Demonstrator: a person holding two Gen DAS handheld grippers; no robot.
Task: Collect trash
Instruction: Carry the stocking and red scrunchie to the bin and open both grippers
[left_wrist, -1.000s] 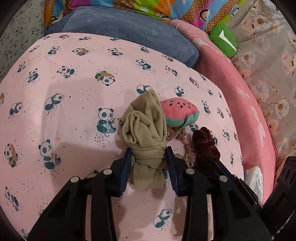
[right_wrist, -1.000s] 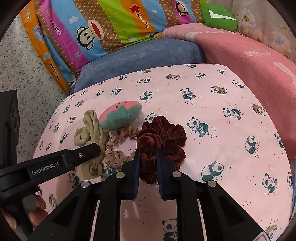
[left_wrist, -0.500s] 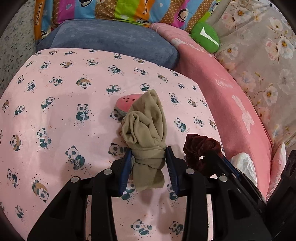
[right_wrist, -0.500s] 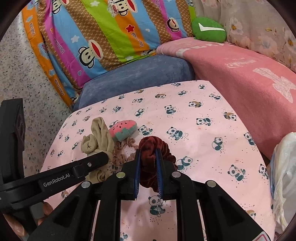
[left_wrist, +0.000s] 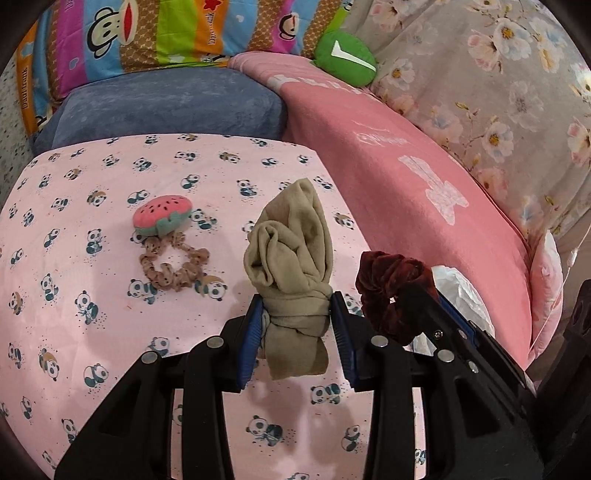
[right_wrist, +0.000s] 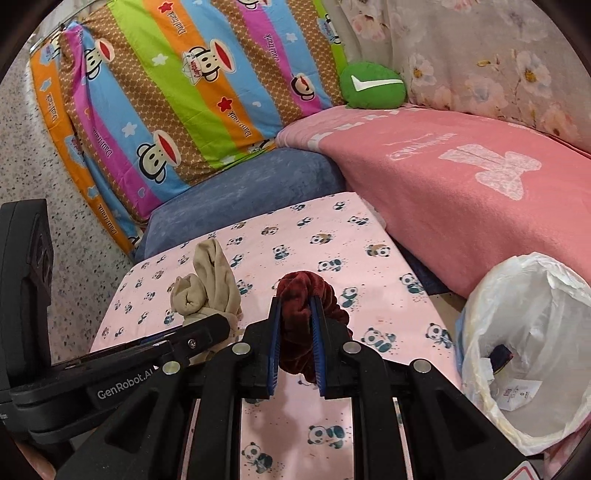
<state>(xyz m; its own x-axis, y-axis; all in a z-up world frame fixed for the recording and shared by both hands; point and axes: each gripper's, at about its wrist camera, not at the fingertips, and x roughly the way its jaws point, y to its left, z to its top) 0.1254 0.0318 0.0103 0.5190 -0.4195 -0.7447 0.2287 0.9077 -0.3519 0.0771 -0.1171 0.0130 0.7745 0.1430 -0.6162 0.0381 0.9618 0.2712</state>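
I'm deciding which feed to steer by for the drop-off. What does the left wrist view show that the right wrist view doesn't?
Only the left wrist view shows the watermelon plush and the tan scrunchie lying on the panda sheet.

Only the right wrist view shows the open mouth of the trash bag and the scraps inside.

Both show the knotted beige stocking clamped in the left gripper, the dark red scrunchie clamped in the right gripper, and the green cushion.

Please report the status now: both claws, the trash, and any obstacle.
Left claw shut on beige sock. Right claw shut on dark red scrunchie. Trash bin open, right of the bed. Nothing blocks the way.
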